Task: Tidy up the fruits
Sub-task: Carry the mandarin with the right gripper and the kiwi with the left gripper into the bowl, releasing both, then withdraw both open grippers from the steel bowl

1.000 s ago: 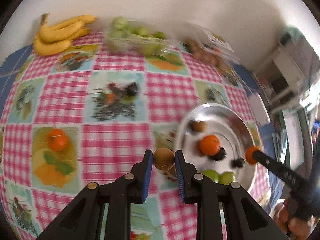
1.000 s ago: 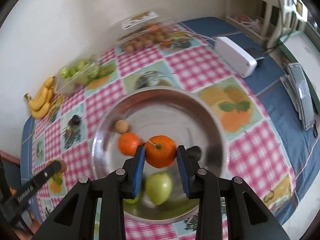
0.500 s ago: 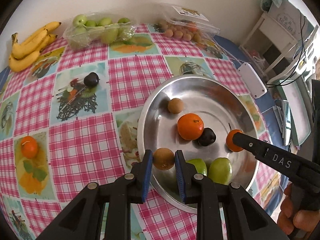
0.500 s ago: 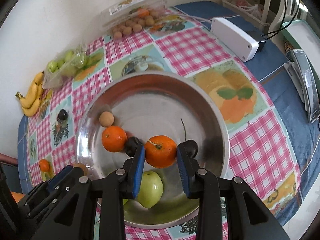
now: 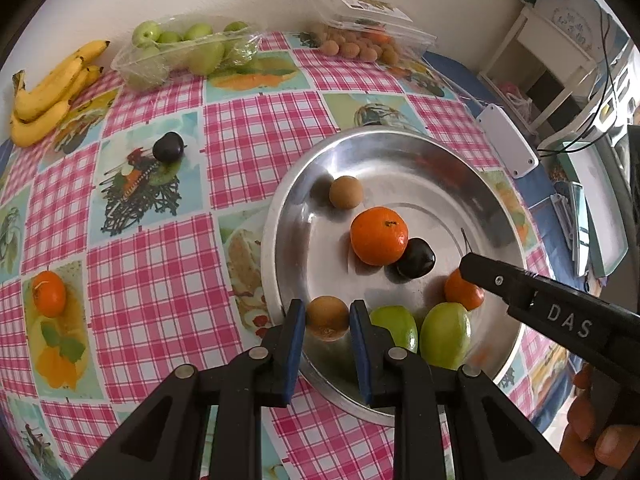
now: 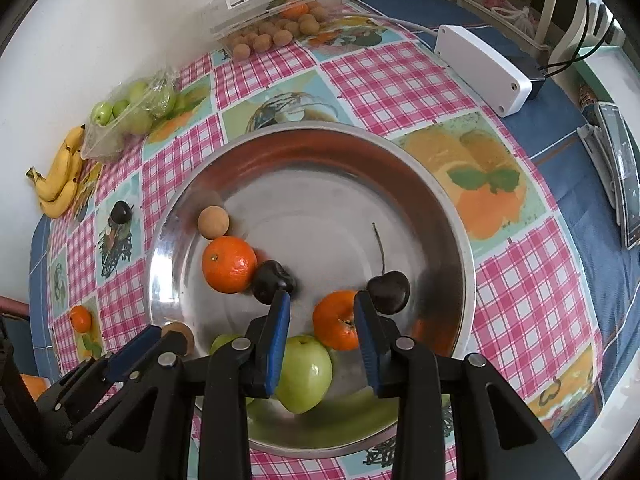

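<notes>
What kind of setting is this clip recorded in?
Likely a home dining or kitchen corner: a table with a fruit-print checked tablecloth, a steel fruit tray, and white shelving nearby.

Our left gripper (image 5: 326,318) clamps a brown round fruit (image 5: 327,317) over the near rim of the steel bowl (image 5: 400,148); we see our right gripper (image 5: 466,266) touching a small orange (image 5: 460,290) inside, beside two green apples (image 5: 444,334).
</notes>
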{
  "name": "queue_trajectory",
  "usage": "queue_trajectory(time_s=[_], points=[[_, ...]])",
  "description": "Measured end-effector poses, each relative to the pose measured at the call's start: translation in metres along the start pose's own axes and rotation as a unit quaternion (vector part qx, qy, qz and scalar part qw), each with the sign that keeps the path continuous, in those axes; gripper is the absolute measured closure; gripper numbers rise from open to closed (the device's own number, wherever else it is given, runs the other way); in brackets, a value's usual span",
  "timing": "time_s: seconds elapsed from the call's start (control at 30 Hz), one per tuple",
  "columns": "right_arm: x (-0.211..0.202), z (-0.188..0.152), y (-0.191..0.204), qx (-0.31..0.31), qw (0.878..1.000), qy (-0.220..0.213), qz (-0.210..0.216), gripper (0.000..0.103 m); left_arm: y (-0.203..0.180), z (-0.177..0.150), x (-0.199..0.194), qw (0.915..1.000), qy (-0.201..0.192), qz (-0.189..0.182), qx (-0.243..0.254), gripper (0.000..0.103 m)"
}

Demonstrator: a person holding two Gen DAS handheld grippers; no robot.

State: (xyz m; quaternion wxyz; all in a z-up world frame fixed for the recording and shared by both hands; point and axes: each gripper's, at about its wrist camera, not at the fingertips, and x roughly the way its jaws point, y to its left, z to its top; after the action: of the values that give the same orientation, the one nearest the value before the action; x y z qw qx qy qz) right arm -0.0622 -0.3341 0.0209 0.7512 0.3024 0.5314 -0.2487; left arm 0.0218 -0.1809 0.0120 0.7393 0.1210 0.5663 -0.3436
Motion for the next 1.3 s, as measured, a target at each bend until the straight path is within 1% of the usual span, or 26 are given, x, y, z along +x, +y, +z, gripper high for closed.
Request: queue_trajectory(time_s=[0.13,0.2,0.37,0.47,0.57,0.63,0.77,0.93,1.17,1.23,1.27,1.3], points=[[-0.006,0.002,0.001,-0.001,1.0,-0.01,0.001,0.068,0.0,0.001,-0.001,1.0,0.0,-0.001,-0.002,0.075],[-0.009,0.003,0.003,-0.003,1.0,-0.014,0.003,0.068,0.0,0.001,-0.003,1.0,-0.002,0.001,-0.001,0.072],[-0.014,0.003,0.005,-0.008,1.0,-0.021,0.005,0.068,0.005,0.003,-0.01,0.9999,-0.004,-0.002,-0.01,0.072],[-0.014,0.002,0.006,-0.01,1.0,-0.02,0.004,0.068,0.017,0.005,-0.016,0.9995,-0.01,0.002,-0.031,0.071],[-0.014,0.002,0.008,-0.015,1.0,-0.018,0.002,0.068,0.033,0.007,-0.022,0.998,-0.016,0.015,-0.059,0.069],[-0.013,0.001,0.011,-0.022,1.0,-0.015,0.001,0.068,0.047,0.008,-0.028,0.996,-0.021,0.024,-0.083,0.069],[-0.013,-0.002,0.02,-0.041,0.999,-0.014,0.0,0.068,0.069,0.009,-0.039,0.992,-0.033,0.038,-0.115,0.069],[-0.015,-0.006,0.033,-0.064,0.998,-0.016,0.002,0.068,0.083,0.009,-0.05,0.9883,-0.049,0.043,-0.138,0.069],[-0.016,-0.009,0.042,-0.082,0.996,-0.017,0.001,0.068,0.085,0.008,-0.051,0.9875,-0.049,0.045,-0.143,0.068],[-0.015,-0.009,0.043,-0.083,0.996,-0.016,0.0,0.068,0.083,0.007,-0.049,0.988,-0.045,0.048,-0.14,0.059],[-0.015,-0.009,0.042,-0.082,0.996,-0.016,-0.001,0.068,0.083,0.007,-0.048,0.9881,-0.044,0.049,-0.139,0.046],[-0.015,-0.009,0.042,-0.082,0.997,-0.015,-0.002,0.068,0.082,0.007,-0.047,0.9884,-0.043,0.05,-0.137,0.04]])
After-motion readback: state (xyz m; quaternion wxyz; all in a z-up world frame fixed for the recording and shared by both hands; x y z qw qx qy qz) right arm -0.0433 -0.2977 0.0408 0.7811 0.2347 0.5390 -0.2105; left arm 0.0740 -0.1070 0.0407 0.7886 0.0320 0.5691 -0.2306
